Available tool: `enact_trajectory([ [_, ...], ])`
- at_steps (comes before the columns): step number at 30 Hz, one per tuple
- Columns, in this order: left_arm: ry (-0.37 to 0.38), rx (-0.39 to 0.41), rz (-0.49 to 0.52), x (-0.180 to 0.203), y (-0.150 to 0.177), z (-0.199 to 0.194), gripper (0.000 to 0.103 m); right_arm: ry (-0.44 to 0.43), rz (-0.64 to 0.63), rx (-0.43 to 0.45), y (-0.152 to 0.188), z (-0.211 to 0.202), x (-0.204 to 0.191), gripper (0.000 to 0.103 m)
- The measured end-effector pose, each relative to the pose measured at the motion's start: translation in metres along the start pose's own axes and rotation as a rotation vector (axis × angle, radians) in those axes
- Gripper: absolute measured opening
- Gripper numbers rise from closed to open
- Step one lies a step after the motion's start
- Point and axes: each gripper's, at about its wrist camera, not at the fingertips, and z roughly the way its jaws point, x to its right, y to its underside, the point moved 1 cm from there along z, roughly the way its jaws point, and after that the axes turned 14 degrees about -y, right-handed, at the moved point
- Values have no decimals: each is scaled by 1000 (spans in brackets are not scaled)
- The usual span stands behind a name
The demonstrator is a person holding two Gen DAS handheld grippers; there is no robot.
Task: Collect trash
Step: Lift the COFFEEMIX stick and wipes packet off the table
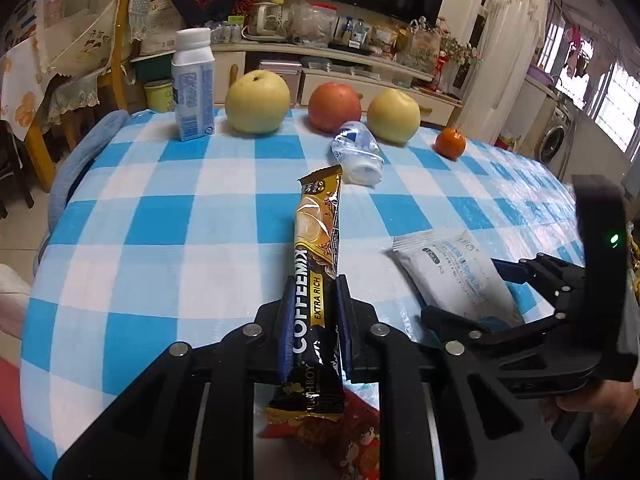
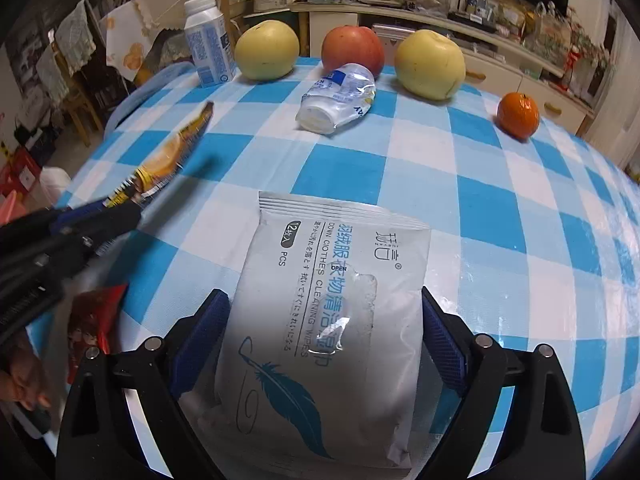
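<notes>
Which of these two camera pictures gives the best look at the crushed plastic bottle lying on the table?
The right wrist view: the crushed plastic bottle lies nearer there, showing its white cap, label and dented sides. In the left wrist view it is smaller, farther back and seen nearly cap-end on.

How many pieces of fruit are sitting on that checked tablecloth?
4, in a row along the far edge: a yellow pear by the white carton, a red apple, a second yellow pear, and a small orange furthest right. None seems hidden.
</notes>
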Motion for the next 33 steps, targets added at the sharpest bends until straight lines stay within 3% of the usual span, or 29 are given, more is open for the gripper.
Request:
enact_trajectory([
  [4, 5, 15, -24, -9, 0, -8, 20, 4, -27, 9, -1, 0, -3, 79],
  [14, 12, 55, -66, -37, 0, -29, 20, 6, -75, 84, -2, -9, -19, 76],
  [22, -3, 92, -123, -73, 4, -51, 20, -48, -46, 129, -6, -23, -34, 76],
  [25, -10, 103, -147, -87, 6, -58, 20, -91, -18, 148, -6, -29, -41, 76],
  [33, -32, 137, -213, -125, 12, -78, 20, -312, 80, 182, -8, -40, -70, 76],
])
